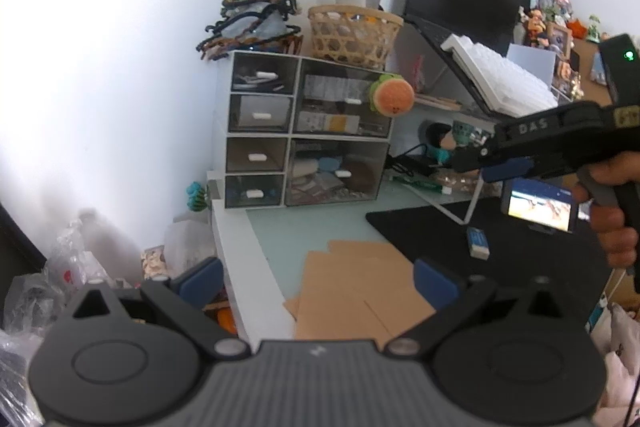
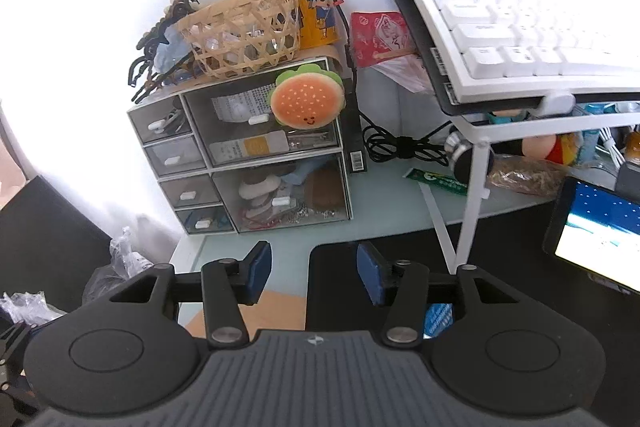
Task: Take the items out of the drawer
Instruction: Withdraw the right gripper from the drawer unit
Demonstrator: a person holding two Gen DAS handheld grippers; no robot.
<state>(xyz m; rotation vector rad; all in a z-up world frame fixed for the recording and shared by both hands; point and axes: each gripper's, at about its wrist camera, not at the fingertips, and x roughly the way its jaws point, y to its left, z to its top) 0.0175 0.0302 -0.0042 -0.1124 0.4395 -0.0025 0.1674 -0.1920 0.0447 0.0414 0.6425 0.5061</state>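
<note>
Both hand-held grippers — left (image 1: pixel 318 285), right (image 2: pixel 314 275) — hang open and empty before the shut drawer unit (image 2: pixel 248 151) on the tabletop (image 2: pixel 288 243); its drawers probably slide lightly — pinch a small white handle (image 2: pixel 280 202).

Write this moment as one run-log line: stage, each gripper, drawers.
stage: approach | left gripper: open, empty | right gripper: open, empty, facing drawer unit | drawers: all shut | items: none taken
</note>
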